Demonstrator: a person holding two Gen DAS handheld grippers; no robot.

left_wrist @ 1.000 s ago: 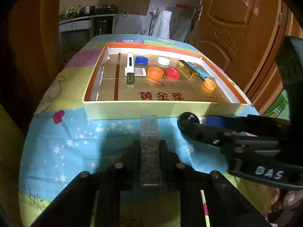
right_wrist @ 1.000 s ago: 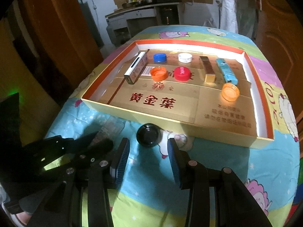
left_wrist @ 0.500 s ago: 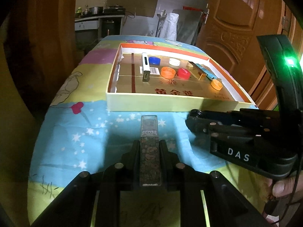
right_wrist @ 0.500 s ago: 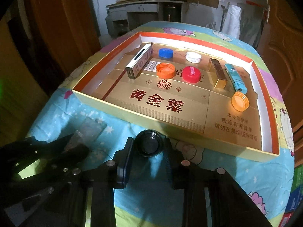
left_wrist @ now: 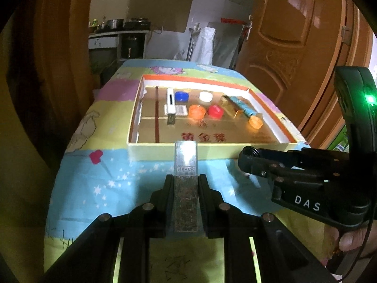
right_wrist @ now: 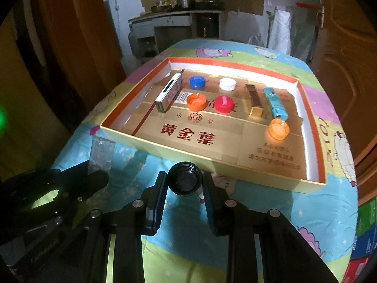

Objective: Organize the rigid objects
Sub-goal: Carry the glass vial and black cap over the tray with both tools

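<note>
My left gripper (left_wrist: pixel 185 184) is shut on a clear plastic case (left_wrist: pixel 185 165) with a dark insert and holds it above the tablecloth, in front of the tray. My right gripper (right_wrist: pixel 185 184) is shut on a black bottle cap (right_wrist: pixel 185 182), also raised just before the tray's near wall. The shallow cardboard tray (right_wrist: pixel 165 152) holds a silver case (right_wrist: pixel 169 92), blue cap (right_wrist: pixel 197 81), white cap (right_wrist: pixel 227 84), two orange caps (right_wrist: pixel 196 102), a red cap (right_wrist: pixel 223 104), a gold bar (right_wrist: pixel 254 101) and a teal lighter (right_wrist: pixel 275 103). The right gripper shows in the left view (left_wrist: pixel 249 162).
The table wears a colourful cartoon cloth (right_wrist: pixel 259 202). A wooden door (left_wrist: pixel 289 47) stands to the right. A counter with pots (right_wrist: pixel 179 23) is behind the table. Boxes (right_wrist: pixel 362 235) sit on the floor at right.
My right gripper closed on the black cap and lifted it. Both grippers rose and drew back from the tray, the left one still holding the clear case.
</note>
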